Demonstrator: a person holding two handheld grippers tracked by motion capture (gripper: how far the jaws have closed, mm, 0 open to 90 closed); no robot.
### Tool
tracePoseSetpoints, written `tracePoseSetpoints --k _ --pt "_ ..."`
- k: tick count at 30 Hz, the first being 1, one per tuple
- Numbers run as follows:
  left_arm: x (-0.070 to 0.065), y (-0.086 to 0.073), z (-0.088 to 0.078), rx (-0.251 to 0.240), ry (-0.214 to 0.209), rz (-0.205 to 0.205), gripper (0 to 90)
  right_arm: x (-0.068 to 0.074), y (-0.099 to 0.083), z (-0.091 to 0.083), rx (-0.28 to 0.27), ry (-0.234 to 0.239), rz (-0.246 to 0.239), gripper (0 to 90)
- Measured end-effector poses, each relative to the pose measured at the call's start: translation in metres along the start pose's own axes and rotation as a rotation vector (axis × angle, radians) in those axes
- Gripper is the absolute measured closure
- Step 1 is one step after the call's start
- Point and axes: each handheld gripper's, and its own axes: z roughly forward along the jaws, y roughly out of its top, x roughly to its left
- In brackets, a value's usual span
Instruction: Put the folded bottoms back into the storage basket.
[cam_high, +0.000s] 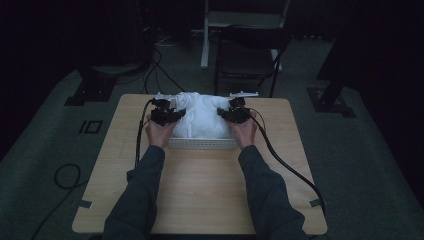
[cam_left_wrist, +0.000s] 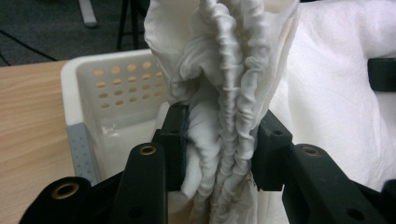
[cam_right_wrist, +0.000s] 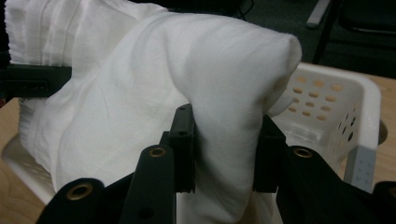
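Both hands at the far half of the desk (cam_high: 200, 190). Left tool (cam_left_wrist: 219, 144) clamped on a gathered, pleated edge of the white cloth (cam_high: 202, 117); right tool (cam_right_wrist: 224, 149) clamped on a smooth fold of it. Cloth bunched between the tools, over the white perforated basket (cam_left_wrist: 107, 84), partly inside.

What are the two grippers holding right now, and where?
Both hold the white crumpled cloth: left gripper on a gathered, ruffled fold, right gripper on a smooth fold.

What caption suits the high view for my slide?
Both grippers, left and right, clamp a white cloth over a white perforated basket.
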Motion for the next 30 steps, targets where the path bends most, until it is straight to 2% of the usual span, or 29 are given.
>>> tracePoseSetpoints --k 8,18,22,24,26,27,29,30 --pt "-0.001 -0.007 0.014 0.040 0.011 0.003 62.3 -0.008 -0.011 0.012 0.039 -0.023 0.013 67.6" --pt "-0.003 -0.015 0.026 0.111 0.057 0.017 61.7 -0.008 -0.020 0.026 0.103 -0.050 0.001 67.0" --pt "-0.003 -0.016 0.029 0.122 0.071 0.021 60.1 -0.009 -0.021 0.029 0.122 -0.053 0.004 65.6" --pt "-0.003 -0.015 0.028 0.123 0.096 0.019 55.3 -0.011 -0.020 0.030 0.148 -0.057 0.013 61.0" --pt "-0.002 -0.015 0.025 0.111 0.120 0.004 48.3 -0.013 -0.020 0.029 0.177 -0.080 0.004 51.3" --pt "0.000 -0.015 0.022 0.087 0.124 -0.009 46.6 -0.013 -0.020 0.028 0.181 -0.093 -0.007 43.5" --pt "0.005 -0.015 0.012 0.033 0.138 -0.040 43.0 -0.012 -0.020 0.024 0.164 -0.135 -0.038 36.6" --pt "0.007 -0.015 0.009 0.027 0.138 -0.045 40.7 -0.013 -0.019 0.020 0.142 -0.141 -0.040 33.8"
